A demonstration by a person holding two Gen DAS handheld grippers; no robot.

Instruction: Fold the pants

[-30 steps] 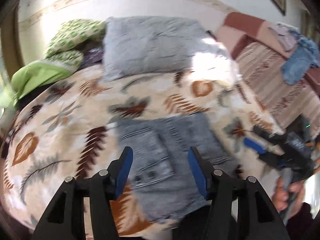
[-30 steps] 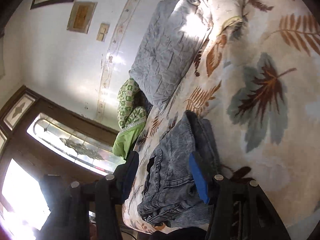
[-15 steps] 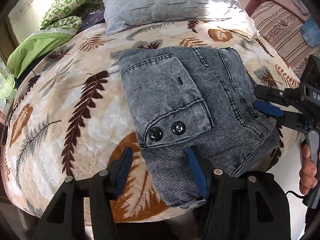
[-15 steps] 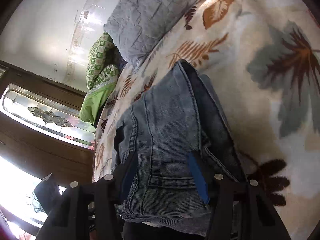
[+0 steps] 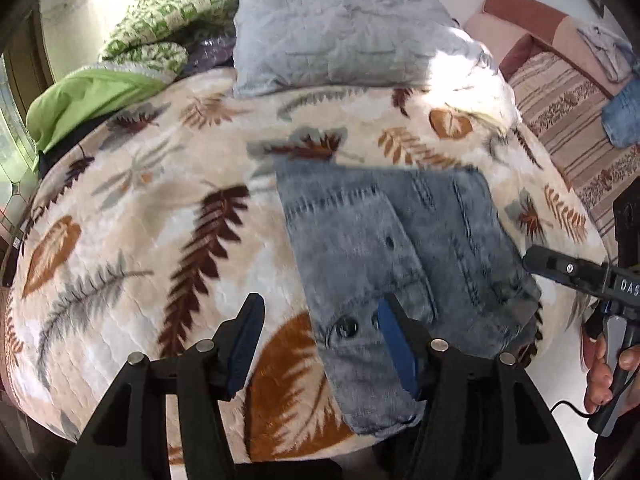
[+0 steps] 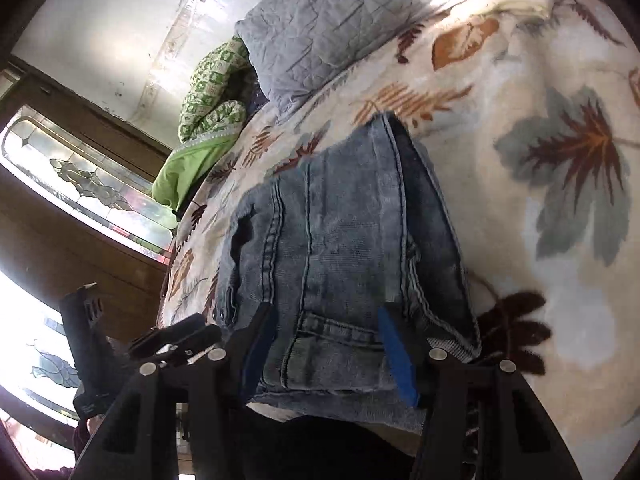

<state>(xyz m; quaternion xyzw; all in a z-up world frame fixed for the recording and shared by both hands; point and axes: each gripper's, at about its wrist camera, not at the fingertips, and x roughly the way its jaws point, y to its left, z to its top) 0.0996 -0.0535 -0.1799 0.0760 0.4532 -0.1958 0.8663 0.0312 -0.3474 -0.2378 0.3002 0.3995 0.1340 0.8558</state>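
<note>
Jeans: folded grey-blue denim pants (image 5: pixel 400 256), flat on the leaf-print blanket (image 5: pixel 160 208), near its front edge; a buttoned pocket flap lies at 6 o'clock in the left wrist view.
Left gripper (image 5: pixel 320 332): jaws apart, nothing clamped; they have just widened a little. The right blue pad stands over the jeans' near-left part, the left pad over bare blanket.
Right gripper (image 6: pixel 326 340): jaws apart, just widened slightly, straddling the jeans' waistband end (image 6: pixel 340 340); whether the pads touch denim cannot be told.
Hand: fingers (image 5: pixel 604 372) on the right gripper's handle at 4 o'clock.
Pillow: grey pillow (image 5: pixel 340 36) at 12 o'clock.
Green bedding (image 5: pixel 88 100): at 10 o'clock.
</note>
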